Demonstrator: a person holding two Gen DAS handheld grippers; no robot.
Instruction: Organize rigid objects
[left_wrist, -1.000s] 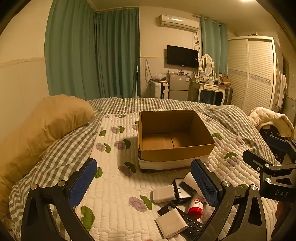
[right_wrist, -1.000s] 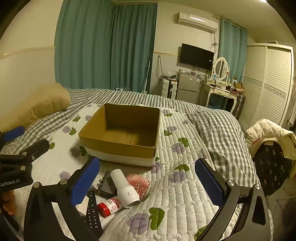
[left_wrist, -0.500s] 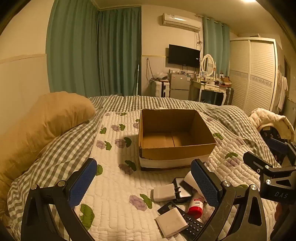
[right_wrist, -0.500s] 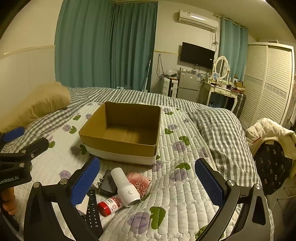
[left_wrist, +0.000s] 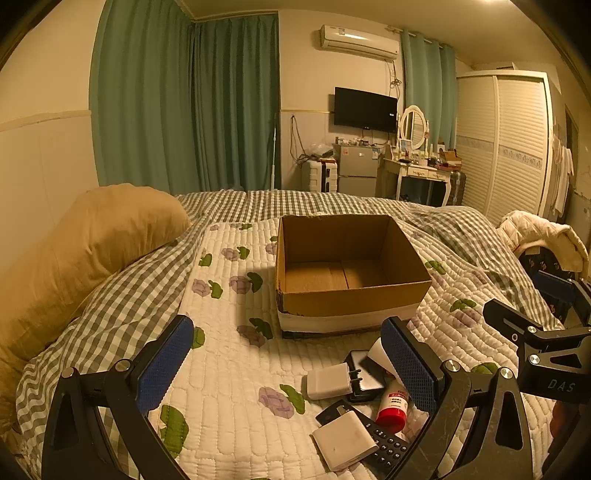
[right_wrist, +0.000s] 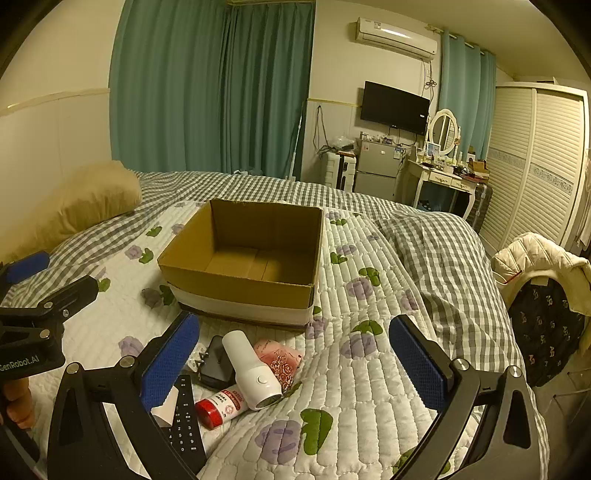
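Observation:
An open, empty cardboard box (left_wrist: 351, 273) (right_wrist: 251, 258) sits on the quilted bed. Just in front of it lies a cluster: a white plug charger (left_wrist: 328, 380), a black device (left_wrist: 364, 373) (right_wrist: 218, 362), a white cylinder device (right_wrist: 251, 369), a pink pouch (right_wrist: 279, 360), a red-capped bottle (left_wrist: 393, 406) (right_wrist: 221, 404), a black remote (right_wrist: 184, 417) and a flat white box (left_wrist: 345, 445). My left gripper (left_wrist: 286, 332) hovers open to the left of the cluster. My right gripper (right_wrist: 295, 326) hovers open above its right side. Neither holds anything.
A tan pillow (left_wrist: 103, 236) lies at the left of the bed. A grey checked duvet (right_wrist: 436, 251) is bunched on the right. Off the bed's right edge, a chair with a cream jacket (right_wrist: 539, 258) stands before a wardrobe (right_wrist: 535, 166).
Both views have drifted only slightly. The objects and the box lie where they were, and both grippers stay open.

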